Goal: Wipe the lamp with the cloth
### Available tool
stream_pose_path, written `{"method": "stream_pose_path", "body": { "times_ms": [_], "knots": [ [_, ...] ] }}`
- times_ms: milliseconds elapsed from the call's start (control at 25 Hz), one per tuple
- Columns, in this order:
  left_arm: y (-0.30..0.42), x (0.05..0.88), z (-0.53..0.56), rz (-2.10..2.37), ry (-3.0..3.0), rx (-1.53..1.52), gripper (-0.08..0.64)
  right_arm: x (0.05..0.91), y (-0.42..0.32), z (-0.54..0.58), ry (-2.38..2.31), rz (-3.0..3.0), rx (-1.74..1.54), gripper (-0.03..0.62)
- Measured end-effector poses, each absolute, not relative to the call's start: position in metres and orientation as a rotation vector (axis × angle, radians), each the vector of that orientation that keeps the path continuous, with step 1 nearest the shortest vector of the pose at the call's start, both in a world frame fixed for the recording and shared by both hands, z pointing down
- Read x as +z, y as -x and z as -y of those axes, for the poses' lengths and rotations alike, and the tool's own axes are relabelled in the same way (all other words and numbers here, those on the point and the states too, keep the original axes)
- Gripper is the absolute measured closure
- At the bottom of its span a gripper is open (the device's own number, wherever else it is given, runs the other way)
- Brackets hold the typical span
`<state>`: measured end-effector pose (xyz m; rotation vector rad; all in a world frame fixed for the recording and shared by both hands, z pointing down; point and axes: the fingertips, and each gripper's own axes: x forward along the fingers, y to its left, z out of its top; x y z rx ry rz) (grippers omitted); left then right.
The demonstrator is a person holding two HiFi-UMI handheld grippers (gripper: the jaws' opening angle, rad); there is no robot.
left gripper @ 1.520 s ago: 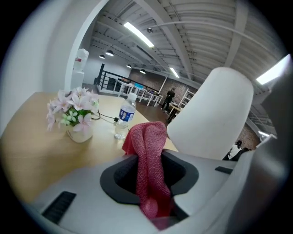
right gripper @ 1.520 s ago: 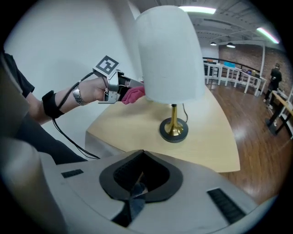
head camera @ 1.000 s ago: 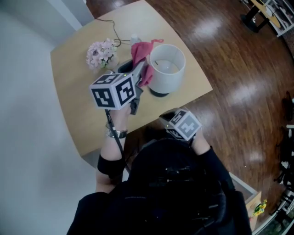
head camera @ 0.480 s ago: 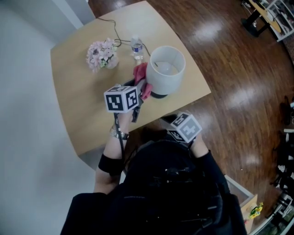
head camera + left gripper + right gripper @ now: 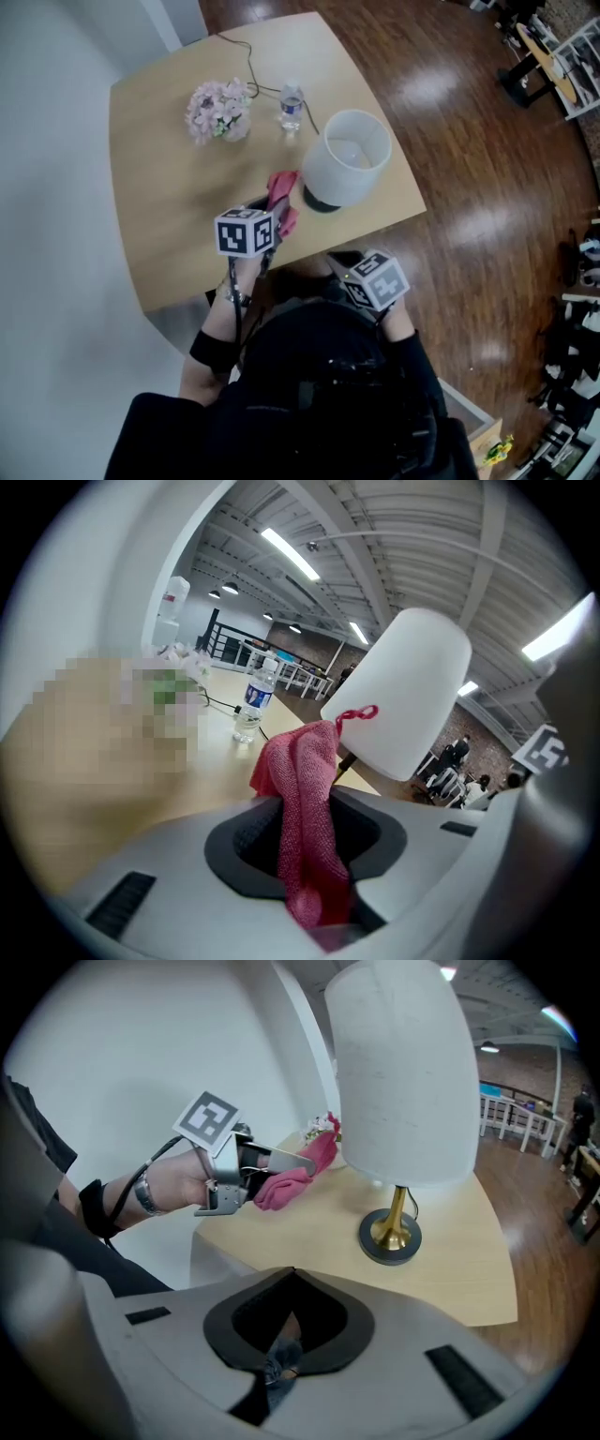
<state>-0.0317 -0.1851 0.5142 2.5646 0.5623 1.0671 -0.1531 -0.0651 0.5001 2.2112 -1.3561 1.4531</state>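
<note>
1. Lamp [image 5: 345, 157], with a white shade on a brass stem and a dark round base, stands centre right in the head view, close to the right-hand edge of the counter [image 5: 169, 187]. The pink cloth [image 5: 281, 190] sits just to its lower left, beside the shade, and no contact between them can be made out.
2. Pinching that cloth at its middle, the left tool [image 5: 272, 211] has its jaws partly closed on the fabric. A loose fold and a hanging loop stick out ahead, toward the shade.
3. Lower in the frame, off the counter's near edge, the right tool [image 5: 292, 1274] has its jaws together with nothing in them, well apart from the lamp and not steadying it.
4. Judged from here, the main hazard is a tip-over. The lamp is tall on a small base and near the edge, so a firm sideways wipe with nothing bracing it could rock it toward the floor. The cloth is held by a narrow pinch, and drag against the shade could pull it free.
5. A black cord [image 5: 246, 70] trails across the counter at upper centre, where it could snag.
6. Pale, smooth wood forms the counter, which also carries a water bottle [image 5: 292, 108] and pink flowers [image 5: 217, 110] in the upper part of the frame. A glossy dark wooden floor [image 5: 469, 141] fills the right, and a white wall [image 5: 56, 141] the left.
</note>
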Motion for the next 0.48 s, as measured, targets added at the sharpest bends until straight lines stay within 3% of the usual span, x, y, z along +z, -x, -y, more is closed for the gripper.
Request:
{"method": "stream_pose_path", "body": {
  "times_ms": [240, 480],
  "knots": [
    [0.054, 0.425, 0.184, -0.619, -2.617, 0.808, 0.440, 0.515, 0.150, 0.057, -2.257, 1.371, 1.460, 0.589],
    [0.035, 0.353, 0.137, -0.762, -2.866, 0.768, 0.440, 0.500, 0.131, 0.055, -2.206, 1.480, 1.327, 0.589]
  ]
}}
